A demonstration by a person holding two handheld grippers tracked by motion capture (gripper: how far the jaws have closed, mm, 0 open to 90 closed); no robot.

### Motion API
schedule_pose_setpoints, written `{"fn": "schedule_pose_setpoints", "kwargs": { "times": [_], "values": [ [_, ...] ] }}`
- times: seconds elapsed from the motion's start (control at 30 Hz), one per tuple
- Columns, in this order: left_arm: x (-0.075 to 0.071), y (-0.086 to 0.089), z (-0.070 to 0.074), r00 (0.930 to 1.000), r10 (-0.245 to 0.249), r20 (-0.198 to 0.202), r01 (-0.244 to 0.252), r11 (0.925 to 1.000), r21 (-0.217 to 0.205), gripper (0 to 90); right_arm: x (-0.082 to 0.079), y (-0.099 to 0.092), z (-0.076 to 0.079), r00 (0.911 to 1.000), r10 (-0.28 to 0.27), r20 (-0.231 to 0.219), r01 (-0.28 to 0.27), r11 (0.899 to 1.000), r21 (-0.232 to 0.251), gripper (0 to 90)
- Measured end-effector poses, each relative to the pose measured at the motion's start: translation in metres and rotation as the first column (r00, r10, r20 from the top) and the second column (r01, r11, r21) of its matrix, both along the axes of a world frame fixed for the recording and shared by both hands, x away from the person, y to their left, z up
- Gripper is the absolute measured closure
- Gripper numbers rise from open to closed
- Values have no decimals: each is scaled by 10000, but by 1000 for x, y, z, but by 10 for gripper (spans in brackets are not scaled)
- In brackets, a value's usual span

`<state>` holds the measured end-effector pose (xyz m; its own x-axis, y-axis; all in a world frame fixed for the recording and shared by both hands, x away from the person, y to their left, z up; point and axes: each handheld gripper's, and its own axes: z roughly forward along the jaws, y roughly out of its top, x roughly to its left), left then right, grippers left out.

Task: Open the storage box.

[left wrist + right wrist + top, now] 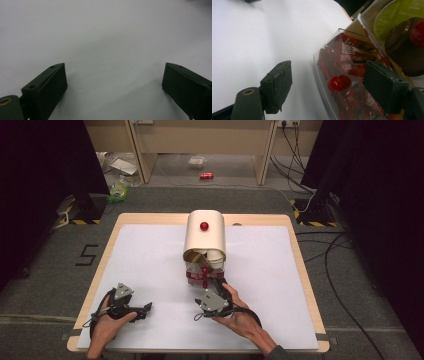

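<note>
Clear plastic drawer [342, 75] with its red knob [336, 83] sat between the spread jaws of the right hand-held gripper [328, 82]; closing squarely on the knob seemed best; the left hand-held gripper [113, 82] rested apart, empty, on the worktop [150, 265].

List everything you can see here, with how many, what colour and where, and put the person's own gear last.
Table: one, white top with wooden edge, centre of the high view.
Cream container: one, rounded lid, back middle of the table.
Red knobs: two, one on the lid, one on the clear drawer.
Clear drawer: one, front of the container, holds red packets.
Red can: one, on the floor beyond the table.
Left gripper: one, black, open over bare tabletop.
Right gripper: one, black, open, jaws either side of the drawer's knob.
Hands: two, left, right, at the near edge.
</note>
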<state>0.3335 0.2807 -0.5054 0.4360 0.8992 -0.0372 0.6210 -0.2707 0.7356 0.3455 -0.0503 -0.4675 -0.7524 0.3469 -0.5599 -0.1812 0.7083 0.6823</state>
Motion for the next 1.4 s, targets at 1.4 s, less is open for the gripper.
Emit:
{"fn": "schedule_pose_setpoints", "kwargs": {
  "times": [1.4],
  "values": [
    [0, 0, 0, 10000, 1, 0, -1, 10000, 4, 51, -20, -23, 13, 9148, 1500, -3751, -984, 9833, 1533, 345]
  ]
}}
